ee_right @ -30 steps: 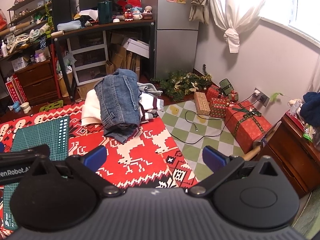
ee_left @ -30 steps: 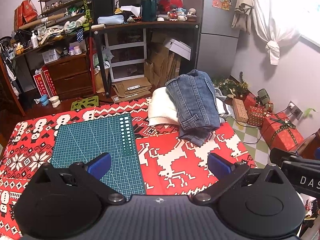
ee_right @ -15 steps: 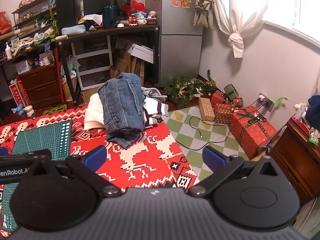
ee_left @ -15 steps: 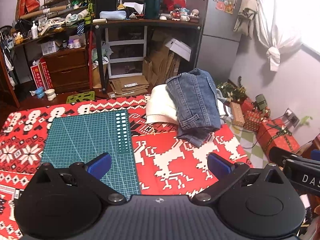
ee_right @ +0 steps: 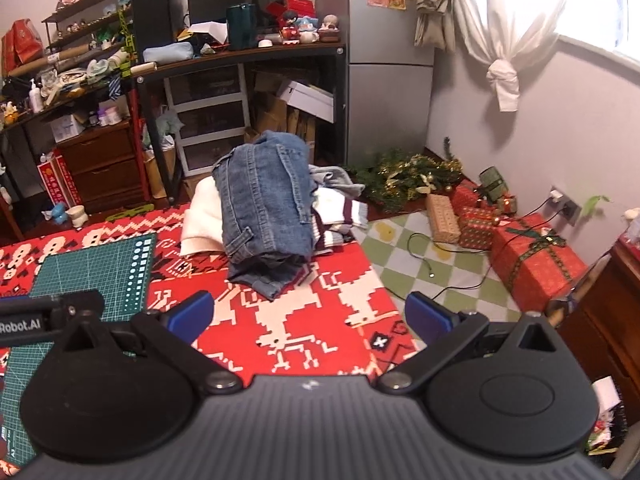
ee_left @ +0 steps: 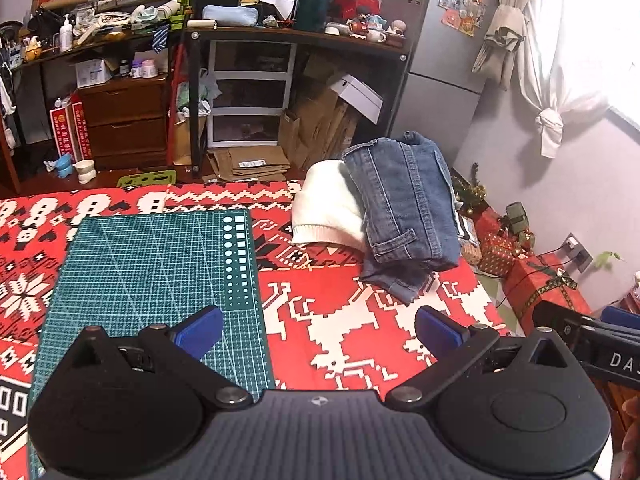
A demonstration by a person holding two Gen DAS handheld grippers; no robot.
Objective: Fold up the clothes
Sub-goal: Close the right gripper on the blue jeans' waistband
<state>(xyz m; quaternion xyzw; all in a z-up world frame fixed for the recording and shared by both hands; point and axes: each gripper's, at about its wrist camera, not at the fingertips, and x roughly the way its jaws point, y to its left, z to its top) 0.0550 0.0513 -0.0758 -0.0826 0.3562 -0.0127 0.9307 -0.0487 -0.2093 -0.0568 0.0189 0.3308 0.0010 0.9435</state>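
my L gripper (ee_left: 318, 330): spread wide, blue pads far apart, nothing in it. It hung over the red cloth (ee_left: 360, 320), just right of the green cutting mat (ee_left: 152, 264).
my R gripper (ee_right: 306, 314): wide too, empty. It hung over the right edge of the red cloth (ee_right: 304, 320), w/ the checked floor (ee_right: 420, 252) past it.
where the clothes were: the folded jeans (ee_left: 404, 204) sat on top of a pile at the far right corner of the cloth. A white knit thing (ee_left: 324, 208) lay under them on the left side, touching. From my R cam I saw the jeans (ee_right: 264, 204) w/ a striped top (ee_right: 340, 216) and a grey bit poking out on the right.
which way from me: the pile was ahead of both grippers. For my L one it was ahead and off to the right. For my R one it was ahead and a bit to the left, nearly straight on.
long way of the jeans: they ran away from me, near end low on the cloth, far end up high on the pile. A loose leg end (ee_right: 260, 280) stuck out at the near side, flat on the cloth.
who was closer: I think my R gripper, bc the pile looked bigger and more centred in its cam. Not far apart tho.
next, my guess: reach fwd w/ both, L to the left edge of the jeans, R to the right edge.
watch out: pile was near the cloth edge, so a hard pull could tip things off.
not sure: what the white thing really was. Couldn't tell.
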